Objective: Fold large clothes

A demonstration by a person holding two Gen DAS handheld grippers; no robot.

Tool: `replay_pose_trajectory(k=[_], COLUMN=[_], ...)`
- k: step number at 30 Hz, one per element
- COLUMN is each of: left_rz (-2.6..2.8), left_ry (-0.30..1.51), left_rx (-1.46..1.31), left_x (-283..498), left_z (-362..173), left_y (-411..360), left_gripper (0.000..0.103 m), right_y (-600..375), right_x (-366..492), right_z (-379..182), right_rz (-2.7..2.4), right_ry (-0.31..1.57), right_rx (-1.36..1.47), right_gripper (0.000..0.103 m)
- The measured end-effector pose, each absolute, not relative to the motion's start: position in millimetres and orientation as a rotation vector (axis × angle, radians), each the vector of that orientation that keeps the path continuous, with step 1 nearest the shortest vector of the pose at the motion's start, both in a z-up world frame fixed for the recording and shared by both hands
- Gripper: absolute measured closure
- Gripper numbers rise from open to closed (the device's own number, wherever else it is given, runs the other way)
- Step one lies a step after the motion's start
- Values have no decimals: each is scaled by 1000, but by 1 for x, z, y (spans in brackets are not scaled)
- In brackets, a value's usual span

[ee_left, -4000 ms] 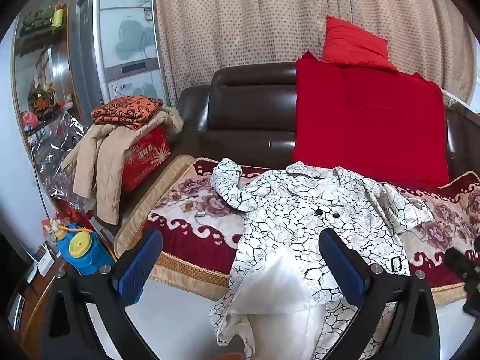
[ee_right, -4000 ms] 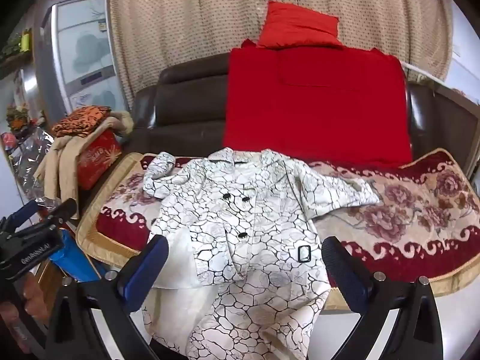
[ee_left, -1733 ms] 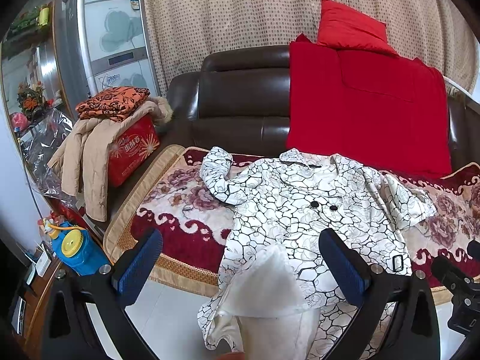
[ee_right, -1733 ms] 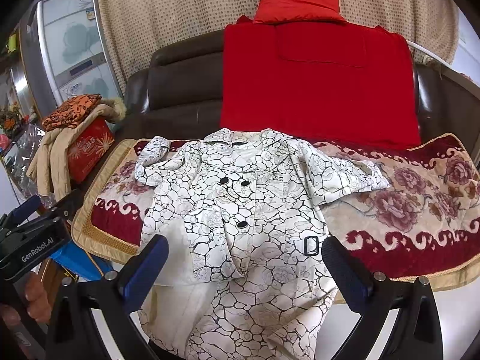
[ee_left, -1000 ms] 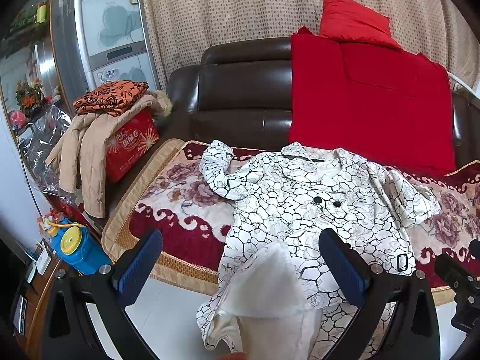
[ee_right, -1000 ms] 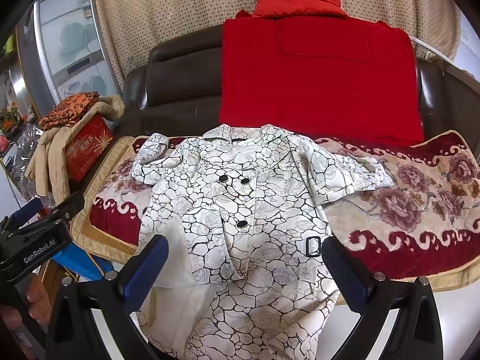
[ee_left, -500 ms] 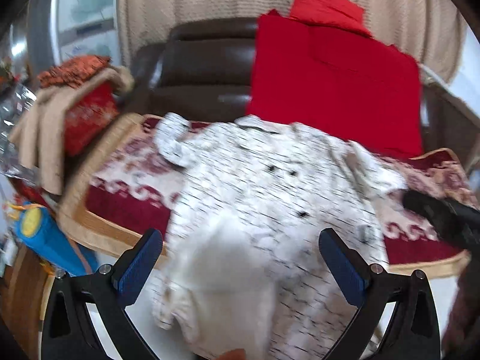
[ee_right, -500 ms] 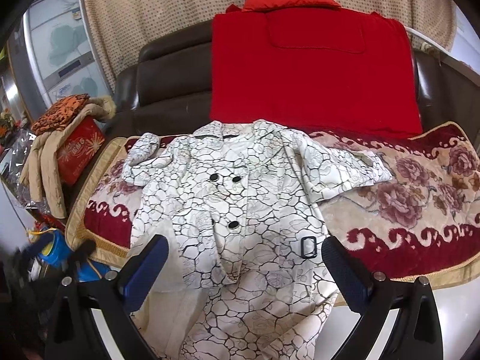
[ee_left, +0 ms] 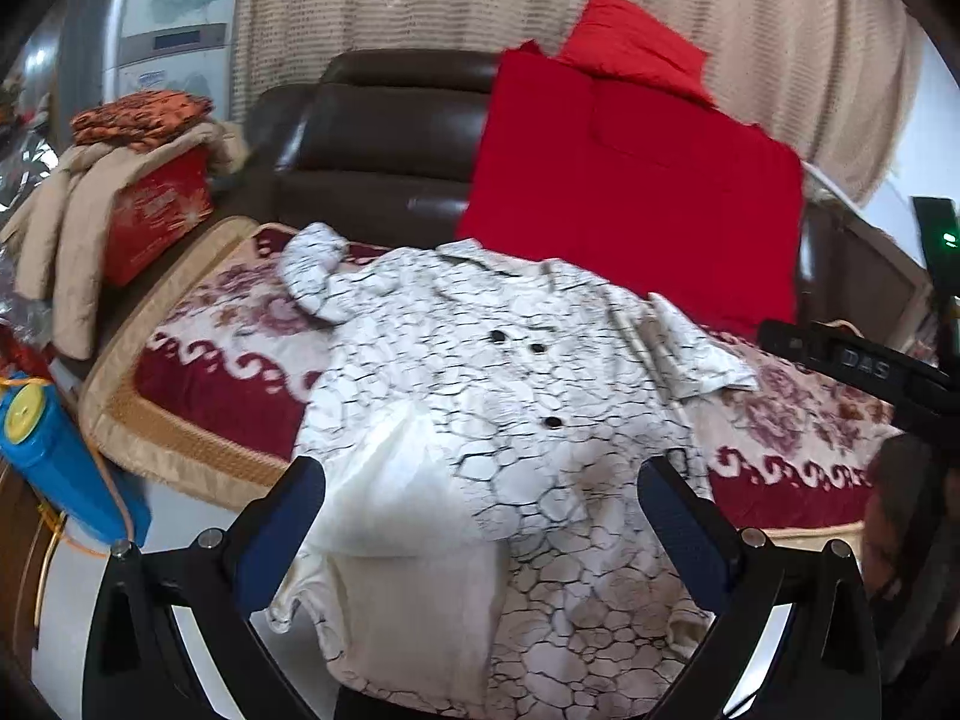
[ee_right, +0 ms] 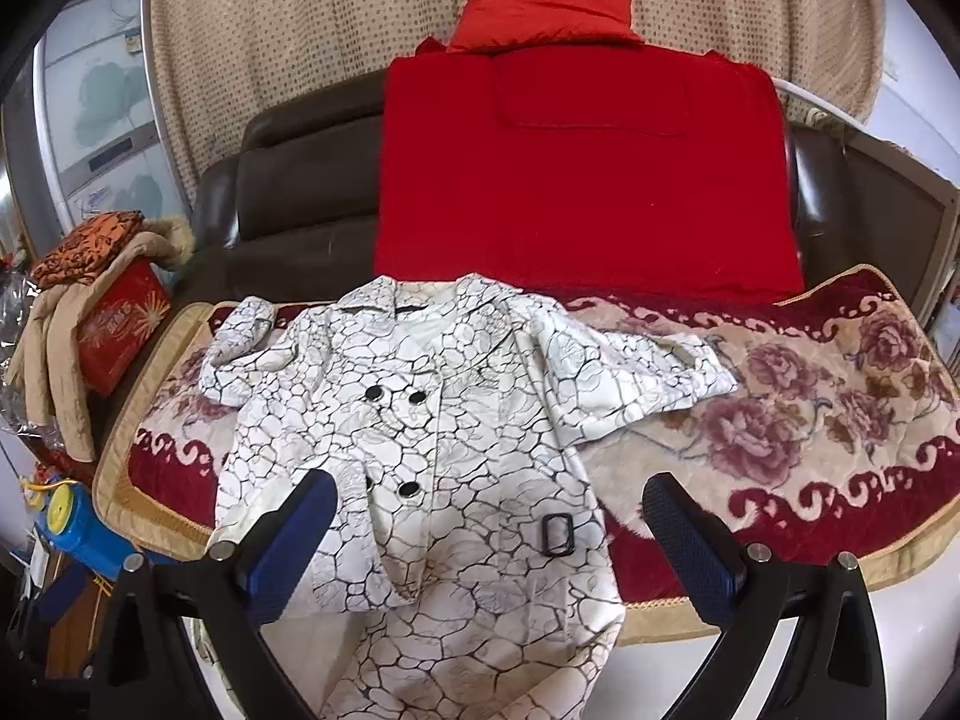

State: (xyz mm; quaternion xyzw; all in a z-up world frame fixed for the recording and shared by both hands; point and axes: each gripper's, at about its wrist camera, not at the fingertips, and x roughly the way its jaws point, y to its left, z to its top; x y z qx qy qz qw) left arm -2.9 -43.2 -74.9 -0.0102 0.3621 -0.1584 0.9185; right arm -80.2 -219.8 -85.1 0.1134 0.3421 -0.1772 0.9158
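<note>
My left tongs (ee_left: 480,516) hang spread wide with nothing between them, and my right tongs (ee_right: 489,531) are likewise parted and empty. The coat (ee_right: 432,438) lies face up on the blanket (ee_right: 840,408) that covers the sofa (ee_right: 288,204) seat. Its collar points to 12 o'clock and its hem spills over the front edge toward 6. One sleeve (ee_right: 636,378) runs out flat toward 3 o'clock; the other sleeve (ee_right: 240,336) is bunched up near 10. In the left view the lower front flap (ee_left: 408,468) is turned back at about 7 o'clock, showing plain lining.

I judge folding has not started, so the first job is a clean grip. I would take the bunched sleeve by its cuff with my left tongs and the flat one with my right, biting through the fabric alone and not the blanket beneath. Before folding I should smooth the turned flap, or it will trap a lump. The hanging hem is heavy and could drag the coat off the seat, so I would lift it onto the blanket early.

As for containers, a red box (ee_right: 117,324) stands at 9 o'clock with clothes (ee_right: 90,252) piled on top; what is inside I cannot tell. A blue jug (ee_right: 66,516) with a yellow cap stands on the floor at 8 o'clock.
</note>
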Motion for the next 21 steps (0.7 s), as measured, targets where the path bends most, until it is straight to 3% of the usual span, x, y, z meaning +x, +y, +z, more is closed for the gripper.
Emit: replay_pose_trajectory(k=[6,12,15,21], left_rz=[-297,-103,-65,-30], left_ry=[737,600,588,731], left_rx=[32,246,295,317], left_x=[18,73,103,147], left_z=[-78,-83,-96,-129], left_y=[-57,-78,-83,-84], left_gripper=[0,0,0,0], right_y=[-236,-294,-361,-490], right_x=[-73,-53,-45,-24], right_z=[-89,-116,-150,-255], right_rz=[-374,-339,-348,-250], right_ry=[692,671,635,635], right_rx=[244,347,537,1118], right_gripper=[0,0,0,4])
